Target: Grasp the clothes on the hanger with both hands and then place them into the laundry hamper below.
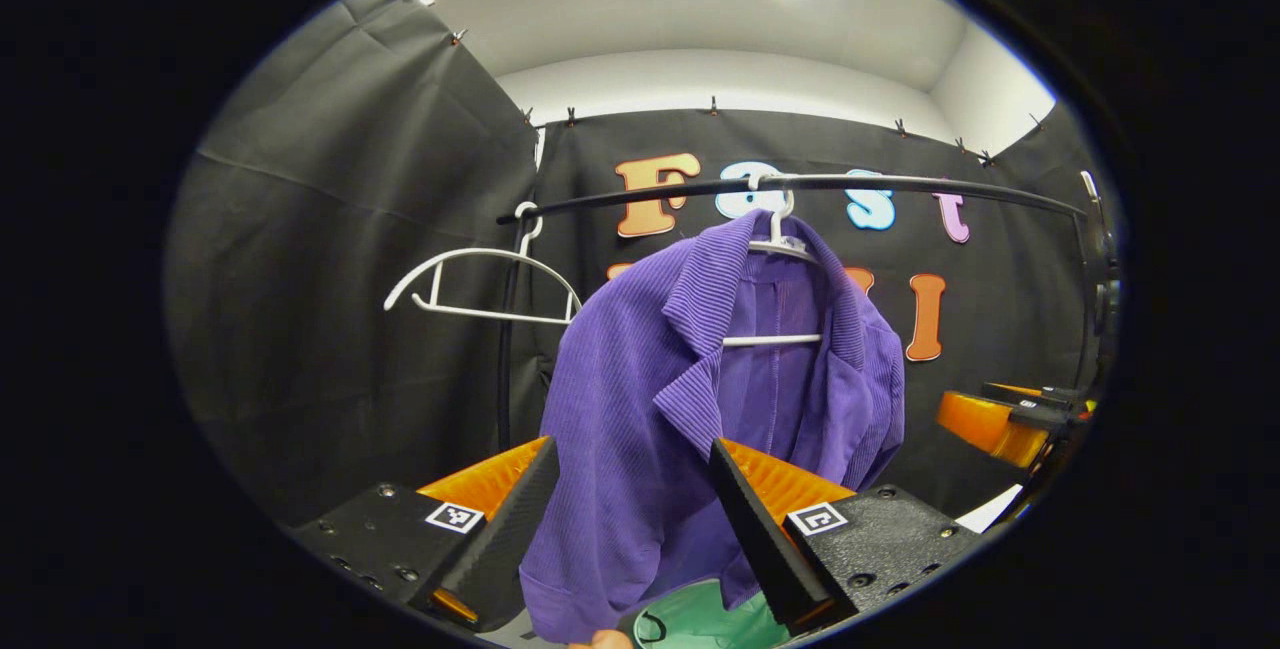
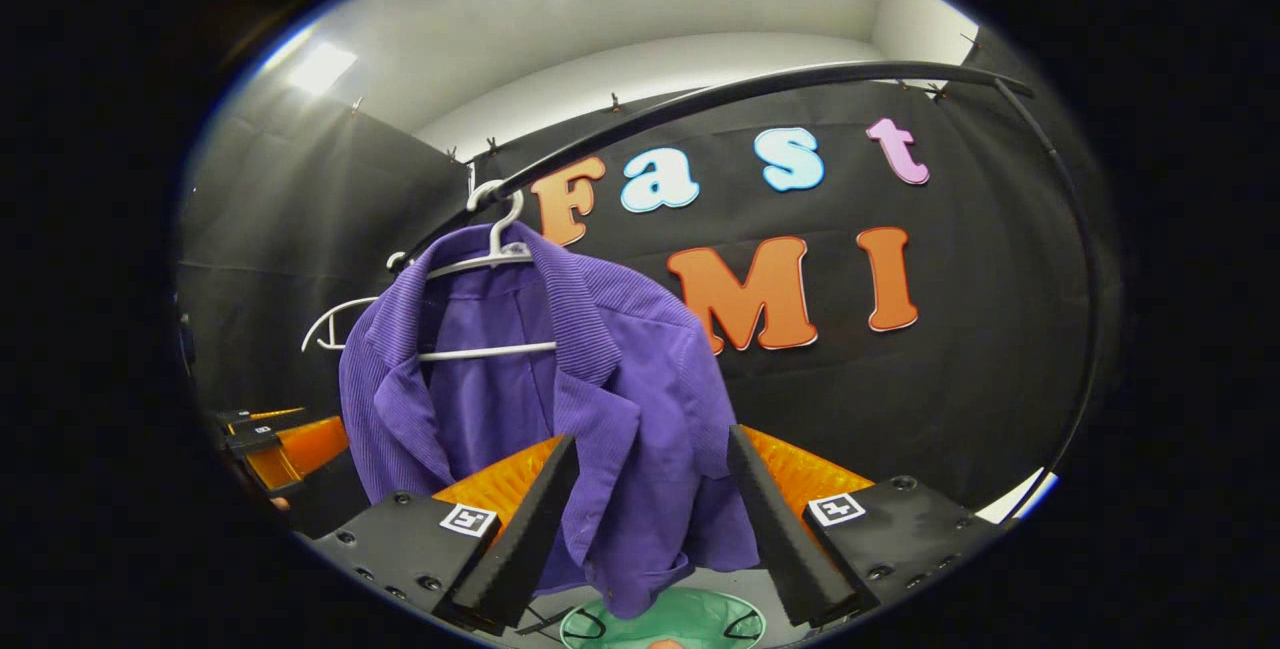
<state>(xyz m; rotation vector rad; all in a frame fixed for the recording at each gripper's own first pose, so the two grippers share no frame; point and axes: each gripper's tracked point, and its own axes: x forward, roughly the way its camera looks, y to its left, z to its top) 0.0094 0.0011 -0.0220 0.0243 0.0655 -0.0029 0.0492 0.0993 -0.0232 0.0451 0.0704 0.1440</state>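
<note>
Right now the purple shirt point(image 1: 650, 399) hangs on its white hanger point(image 1: 778, 247) from the black rail point(image 1: 800, 184), collar open, its ribbed cloth falling down between my fingers in both views. I hold my left gripper point(image 1: 634, 519) spread wide, the shirt's one front panel framed in the gap; I judge the fingers point(image 1: 510, 519) are not yet pressing the cloth, though the fisheye makes it hard to say whether they brush it. My right gripper point(image 2: 645, 519) is likewise spread, with the other side of the shirt point(image 2: 610, 409) and its hem between the fingers. So the step in hand is the approach before the two-handed grasp. Next I would need to push both grippers forward onto the cloth, close them, then lift the shirt clear of the hanger's shoulders before lowering it. The green laundry hamper point(image 2: 665, 619) sits directly below. A second, empty hanger point(image 1: 480, 284) hangs beside it on the rail. As for writing, I can make out only small square black-and-white markers point(image 1: 455, 517) on the gripper bodies, no brand or label.
</note>
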